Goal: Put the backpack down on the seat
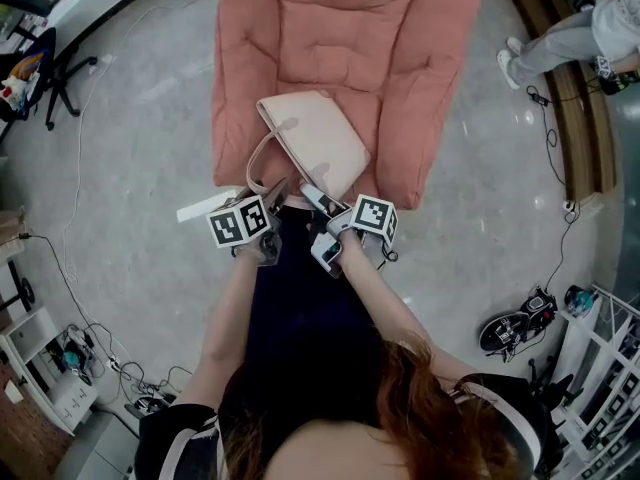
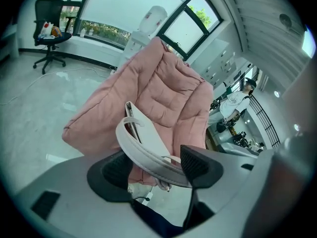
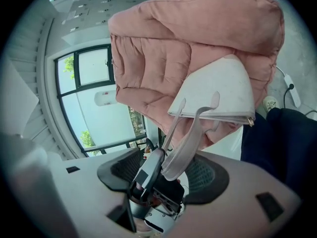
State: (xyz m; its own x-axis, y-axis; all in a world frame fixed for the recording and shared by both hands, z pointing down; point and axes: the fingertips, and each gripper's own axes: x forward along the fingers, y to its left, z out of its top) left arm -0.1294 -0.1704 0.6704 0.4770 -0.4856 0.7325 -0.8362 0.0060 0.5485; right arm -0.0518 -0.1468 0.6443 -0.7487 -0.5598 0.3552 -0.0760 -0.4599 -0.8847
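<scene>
With the backpack (image 1: 315, 138) laid on the seat (image 1: 330, 58), left claw (image 2: 153, 165) and right claw (image 3: 163, 175) are spread around its straps (image 2: 138, 150) and should be drawn clear without snagging them.

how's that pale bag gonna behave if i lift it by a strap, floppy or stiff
Probably semi-stiff: the bag keeps crisp edges lying on the chair cushion, so it should hold its shape. The strap stands in a self-supporting arch, so likely firm, not limp. It looks slim, probably light.
</scene>
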